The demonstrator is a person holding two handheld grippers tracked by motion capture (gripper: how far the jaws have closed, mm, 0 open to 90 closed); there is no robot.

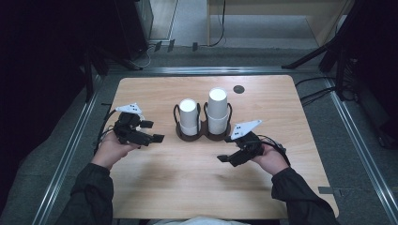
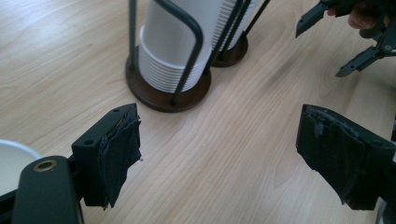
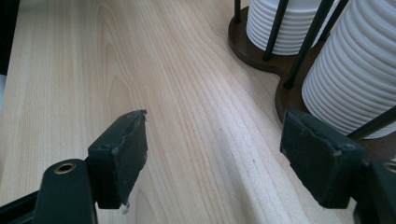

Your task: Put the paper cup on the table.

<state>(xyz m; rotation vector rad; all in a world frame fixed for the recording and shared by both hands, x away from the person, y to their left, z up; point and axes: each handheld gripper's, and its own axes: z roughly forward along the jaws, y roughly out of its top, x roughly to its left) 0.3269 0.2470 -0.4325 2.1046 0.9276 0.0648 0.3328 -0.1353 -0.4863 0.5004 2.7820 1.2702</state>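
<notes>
Two stacks of white paper cups stand in a dark wire holder [image 1: 202, 135] at the table's middle: a shorter stack [image 1: 189, 116] on the left and a taller one [image 1: 218, 110] on the right. My left gripper [image 1: 154, 131] is held left of the holder, open, pointing toward it. In the left gripper view its jaws [image 2: 229, 156] stand wide apart over bare wood, with the nearer cup stack [image 2: 168, 46] ahead. My right gripper [image 1: 226, 149] hovers in front of the holder's right side, open and empty [image 3: 219, 156], with the cup stacks [image 3: 355, 79] at its upper right.
The wooden table [image 1: 187, 187] has bare room in front of the holder and on both sides. A small dark round spot [image 1: 239, 89] marks the far right of the top. In the left gripper view a white curved edge [image 2: 9, 163] sits at the lower left.
</notes>
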